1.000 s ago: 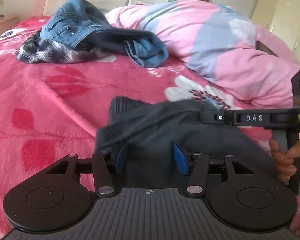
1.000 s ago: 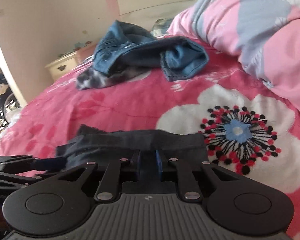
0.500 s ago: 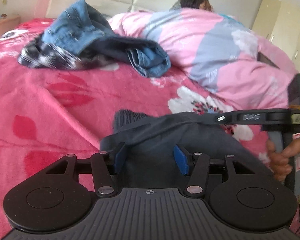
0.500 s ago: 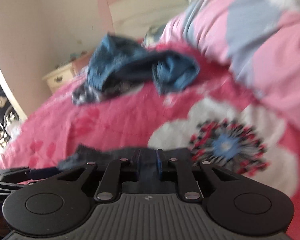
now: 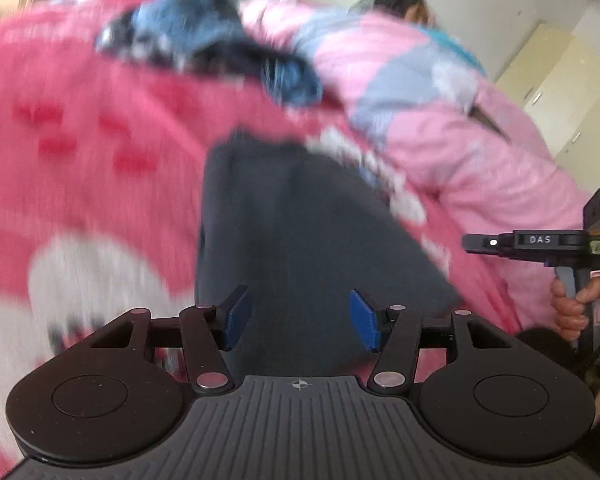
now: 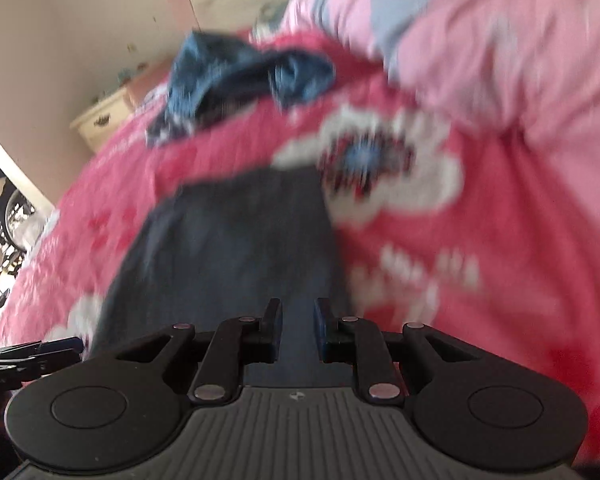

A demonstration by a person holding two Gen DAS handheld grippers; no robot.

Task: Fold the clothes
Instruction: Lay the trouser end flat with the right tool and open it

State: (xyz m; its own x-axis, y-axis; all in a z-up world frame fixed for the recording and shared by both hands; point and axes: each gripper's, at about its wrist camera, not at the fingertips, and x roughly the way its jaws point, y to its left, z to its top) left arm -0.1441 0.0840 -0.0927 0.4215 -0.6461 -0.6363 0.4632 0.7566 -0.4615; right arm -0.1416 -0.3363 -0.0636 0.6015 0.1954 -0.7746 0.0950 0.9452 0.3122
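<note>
My left gripper (image 5: pixel 298 316) stood with its blue pads (image 5: pixel 362 318) spread apart, nothing pinched between them; the dark grey garment (image 5: pixel 300 216) lay flat on the bed beyond the tips. My right gripper (image 6: pixel 296 330) had its pads a narrow gap apart and empty, the same dark garment (image 6: pixel 236 252) stretching away below and ahead of it across the pink flowered blanket (image 6: pixel 480 280). In the left view my right hand (image 5: pixel 572 304) held that gripper's handle at the right edge, clear of the garment. Farther up the bed lay a heap of blue denim clothes (image 5: pixel 204 36) with a checked piece under it, and beside that a bulky pink and grey quilt (image 5: pixel 440 92). Both views were blurred.
</note>
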